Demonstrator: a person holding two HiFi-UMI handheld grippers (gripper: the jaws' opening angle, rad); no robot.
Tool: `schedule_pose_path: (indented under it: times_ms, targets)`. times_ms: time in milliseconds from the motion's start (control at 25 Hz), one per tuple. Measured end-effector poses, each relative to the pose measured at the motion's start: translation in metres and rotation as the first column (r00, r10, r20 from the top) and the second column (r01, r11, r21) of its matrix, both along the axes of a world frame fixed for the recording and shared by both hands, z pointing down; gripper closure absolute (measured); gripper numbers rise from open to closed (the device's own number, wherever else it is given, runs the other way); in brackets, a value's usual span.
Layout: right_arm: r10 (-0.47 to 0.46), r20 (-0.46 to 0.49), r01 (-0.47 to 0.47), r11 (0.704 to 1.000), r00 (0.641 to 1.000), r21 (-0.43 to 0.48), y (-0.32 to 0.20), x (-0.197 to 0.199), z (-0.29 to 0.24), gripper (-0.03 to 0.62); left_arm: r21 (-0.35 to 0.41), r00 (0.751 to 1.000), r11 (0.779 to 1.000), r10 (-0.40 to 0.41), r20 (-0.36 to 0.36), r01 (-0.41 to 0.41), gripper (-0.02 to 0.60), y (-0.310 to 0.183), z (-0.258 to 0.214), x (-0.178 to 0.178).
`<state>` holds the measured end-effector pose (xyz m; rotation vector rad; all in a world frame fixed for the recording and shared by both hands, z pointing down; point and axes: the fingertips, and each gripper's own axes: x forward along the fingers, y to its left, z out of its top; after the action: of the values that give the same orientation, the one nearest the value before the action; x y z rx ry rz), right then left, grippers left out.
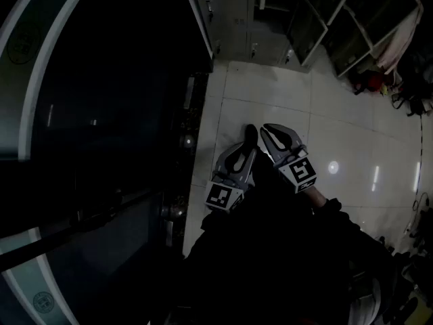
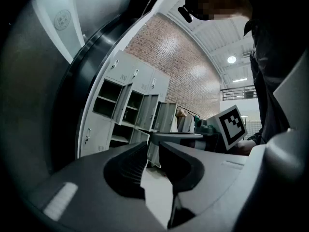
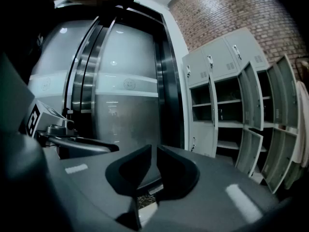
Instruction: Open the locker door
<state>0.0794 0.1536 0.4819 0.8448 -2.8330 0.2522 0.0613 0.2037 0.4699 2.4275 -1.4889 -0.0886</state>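
A bank of grey lockers (image 1: 247, 29) stands across the tiled floor, far ahead of both grippers. In the right gripper view the lockers (image 3: 227, 95) show several doors swung open; a lower left door (image 3: 200, 129) and the top doors are closed. The left gripper view shows the same lockers (image 2: 125, 105) at a distance. My left gripper (image 1: 249, 131) and right gripper (image 1: 266, 130) hover side by side over the floor, pointing towards the lockers. Each has its jaw tips nearly together with nothing between them. Neither touches a locker.
A large curved glass door (image 1: 81, 114) with a dark metal frame fills the left side, close to my left gripper. The same glass door (image 3: 125, 105) appears in the right gripper view. Clothing (image 1: 399, 36) hangs at the far right, above bags on the floor (image 1: 372, 81).
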Motion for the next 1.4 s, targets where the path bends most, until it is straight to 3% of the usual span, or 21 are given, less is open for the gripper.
schedule_pose_path:
  times_ms: [240, 520, 720, 880, 1200, 1400]
  targets:
    - [-0.018, -0.023, 0.018, 1.000, 1.000, 0.009, -0.146, -0.042, 0.016, 0.556, -0.036, 1.000, 0.999, -0.023, 0.005, 0.023, 0.503, -0.143, 0.010, -0.043]
    - [-0.015, -0.015, 0.014, 0.998, 1.000, -0.055, -0.291, -0.087, 0.045, 0.556, -0.074, 0.998, 0.997, -0.029, 0.056, 0.033, 0.499, -0.295, 0.022, -0.089]
    - [-0.038, -0.069, 0.031, 0.995, 0.997, -0.096, -0.357, -0.142, 0.088, 0.556, -0.109, 0.999, 0.993, -0.044, 0.027, 0.047, 0.499, -0.344, 0.040, -0.130]
    - [-0.011, -0.113, -0.008, 0.986, 0.994, -0.168, -0.440, -0.197, 0.135, 0.523, -0.158, 1.000, 0.987, -0.016, -0.012, 0.014, 0.499, -0.380, 0.060, -0.161]
    - [0.097, -0.179, -0.140, 0.959, 0.979, -0.245, -0.638, -0.302, 0.234, 0.487, -0.232, 0.998, 0.973, 0.008, -0.056, -0.021, 0.499, -0.450, 0.092, -0.228]
    - [0.209, -0.286, -0.287, 0.920, 0.935, -0.268, -0.710, -0.336, 0.303, 0.470, -0.240, 0.999, 0.971, 0.000, -0.054, -0.013, 0.499, -0.468, 0.096, -0.272]
